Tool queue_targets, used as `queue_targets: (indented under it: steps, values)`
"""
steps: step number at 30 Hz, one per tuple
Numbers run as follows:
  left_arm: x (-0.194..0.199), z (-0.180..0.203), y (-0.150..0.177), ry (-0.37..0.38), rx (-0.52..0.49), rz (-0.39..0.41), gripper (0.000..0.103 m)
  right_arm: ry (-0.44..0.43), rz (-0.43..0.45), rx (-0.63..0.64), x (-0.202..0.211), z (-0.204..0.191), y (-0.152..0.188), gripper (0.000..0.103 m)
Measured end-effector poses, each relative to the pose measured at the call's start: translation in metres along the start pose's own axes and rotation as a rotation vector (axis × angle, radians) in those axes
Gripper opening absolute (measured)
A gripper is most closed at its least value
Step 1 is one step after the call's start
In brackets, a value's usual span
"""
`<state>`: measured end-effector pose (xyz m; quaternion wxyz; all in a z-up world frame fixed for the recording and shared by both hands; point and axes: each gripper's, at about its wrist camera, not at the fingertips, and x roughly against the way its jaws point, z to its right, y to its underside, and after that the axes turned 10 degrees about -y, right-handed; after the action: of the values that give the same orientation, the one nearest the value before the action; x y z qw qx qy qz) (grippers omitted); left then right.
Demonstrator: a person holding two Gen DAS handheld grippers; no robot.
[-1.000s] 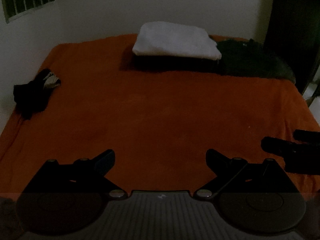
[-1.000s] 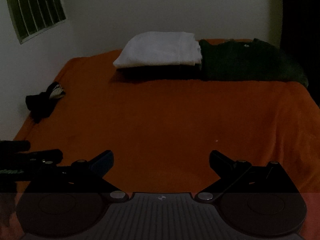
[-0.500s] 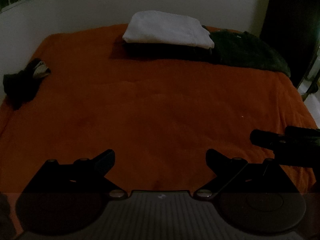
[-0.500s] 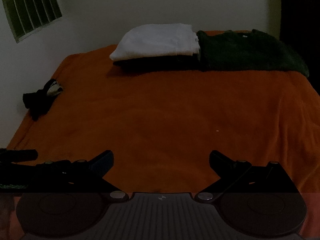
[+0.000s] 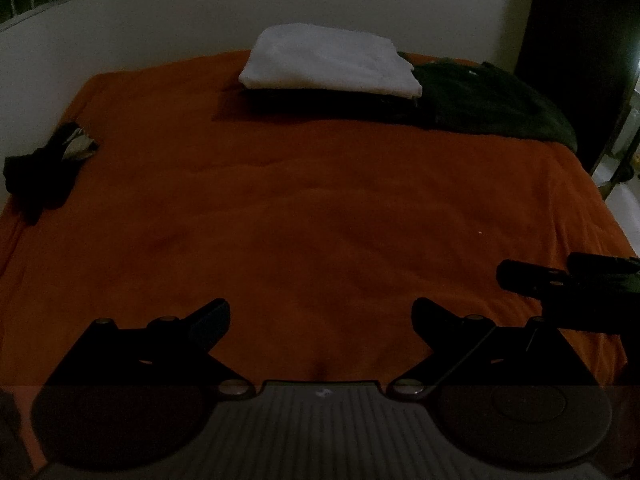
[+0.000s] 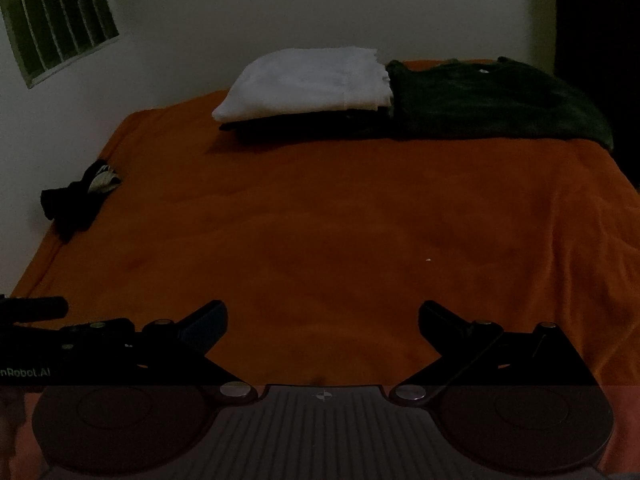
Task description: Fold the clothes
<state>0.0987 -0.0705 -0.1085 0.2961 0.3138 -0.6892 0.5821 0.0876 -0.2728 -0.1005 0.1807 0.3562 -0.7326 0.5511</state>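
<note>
A folded white cloth [image 5: 332,62] [image 6: 308,84] lies on a dark stack at the far end of the orange bed [image 5: 320,216] [image 6: 340,232]. Beside it on the right a dark green garment [image 5: 488,100] [image 6: 492,96] is spread flat. A small crumpled black piece [image 5: 40,168] [image 6: 78,200] sits at the bed's left edge. My left gripper [image 5: 320,316] is open over the near edge with nothing between its fingers. My right gripper [image 6: 322,318] is open too, empty, and shows at the right edge of the left wrist view [image 5: 568,280].
A pale wall runs behind the bed, with a barred vent [image 6: 56,20] high on the left. A dark doorway or curtain [image 5: 580,32] stands at the far right. The room is dim. The left gripper's side shows at the left edge of the right wrist view [image 6: 36,320].
Both cameras have shifted slightly; the bed and clothes sit a little differently in view. Nothing on the bed has moved, and both grippers stay open.
</note>
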Motion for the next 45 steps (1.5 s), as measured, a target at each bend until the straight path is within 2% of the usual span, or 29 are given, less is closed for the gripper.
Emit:
queue_targets:
  steps: [10, 38, 45]
  values:
    - [-0.004, 0.014, 0.002, -0.004, -0.016, -0.003, 0.103, 0.001, -0.002, -0.011, -0.003, 0.006, 0.003, 0.103]
    - [0.0, 0.02, 0.003, 0.008, -0.012, -0.014, 0.103, -0.017, -0.034, 0.006, -0.003, 0.017, 0.005, 0.103]
    - [0.003, 0.023, 0.004, 0.006, -0.016, -0.006, 0.103, -0.005, -0.026, -0.005, -0.015, 0.002, 0.007, 0.103]
